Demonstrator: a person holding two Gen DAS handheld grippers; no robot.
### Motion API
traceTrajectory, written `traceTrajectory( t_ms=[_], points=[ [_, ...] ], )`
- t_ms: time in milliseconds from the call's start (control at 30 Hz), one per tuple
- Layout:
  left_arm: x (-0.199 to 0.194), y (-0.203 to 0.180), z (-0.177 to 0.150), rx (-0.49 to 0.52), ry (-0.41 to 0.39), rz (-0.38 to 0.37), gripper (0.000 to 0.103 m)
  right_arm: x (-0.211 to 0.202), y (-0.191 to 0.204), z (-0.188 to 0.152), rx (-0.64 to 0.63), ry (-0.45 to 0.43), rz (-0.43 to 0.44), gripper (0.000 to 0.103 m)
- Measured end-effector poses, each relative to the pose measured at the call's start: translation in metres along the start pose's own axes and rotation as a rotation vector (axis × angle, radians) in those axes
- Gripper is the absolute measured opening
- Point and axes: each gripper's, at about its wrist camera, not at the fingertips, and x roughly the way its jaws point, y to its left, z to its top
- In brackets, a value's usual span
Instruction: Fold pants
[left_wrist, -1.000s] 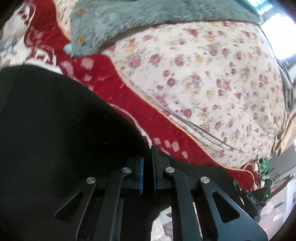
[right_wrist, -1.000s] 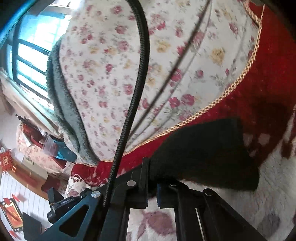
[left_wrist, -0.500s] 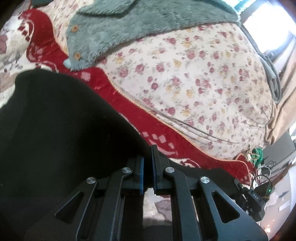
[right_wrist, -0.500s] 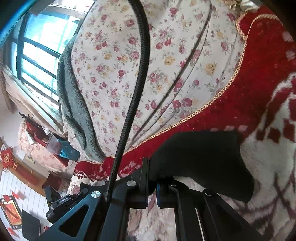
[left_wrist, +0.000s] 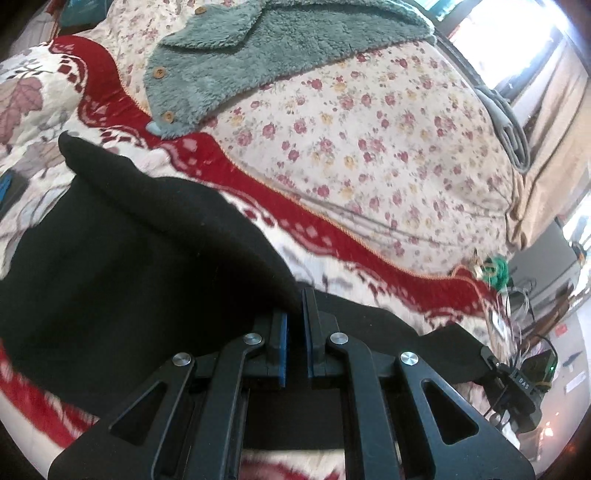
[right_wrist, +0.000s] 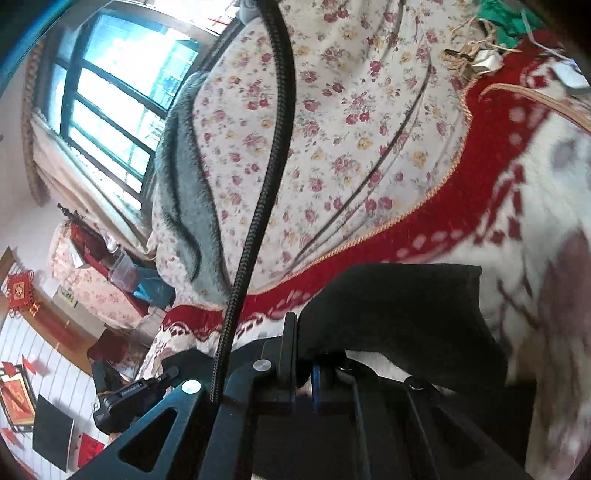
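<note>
The black pants (left_wrist: 129, 258) lie on a red and white fleece blanket (left_wrist: 332, 236) on the bed. In the left wrist view they fill the lower left, folded over themselves. My left gripper (left_wrist: 295, 317) is shut on a fold of the black fabric at its edge. In the right wrist view my right gripper (right_wrist: 304, 343) is shut on another end of the pants (right_wrist: 399, 314), which drapes to the right over the fingers. The pinch points themselves are partly hidden by cloth.
A floral quilt (left_wrist: 369, 140) covers the far side of the bed, with a grey-green fleece jacket (left_wrist: 258, 59) on it. A black braided cable (right_wrist: 266, 184) hangs across the right wrist view. A window (right_wrist: 103, 122) and room clutter are at the left.
Both grippers have pulled back and up with the pants. More of the blanket and quilt shows now, and the black fabric has spread lower in both views.
</note>
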Motion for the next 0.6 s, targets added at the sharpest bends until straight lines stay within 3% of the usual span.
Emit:
traceTrajectory(
  t_ms=[267,367,467,600],
  points=[
    [0.003,0.026,-0.051,-0.032,0.07,0.055,0.006,-0.011,-0.029,-0.072,0.068,0.093,-0.062,0.005],
    [0.012,0.036,-0.057,-0.065,0.104,0.059,0.006,-0.009,-0.054,-0.087,0.186,0.118,-0.035,0.006],
    [0.014,0.039,-0.058,-0.072,0.106,0.061,0.006,-0.018,-0.077,-0.091,0.307,0.082,-0.002,0.01],
    [0.013,0.035,-0.059,-0.058,0.095,0.073,0.006,-0.03,-0.088,-0.085,0.323,0.023,-0.007,0.01]
  ],
)
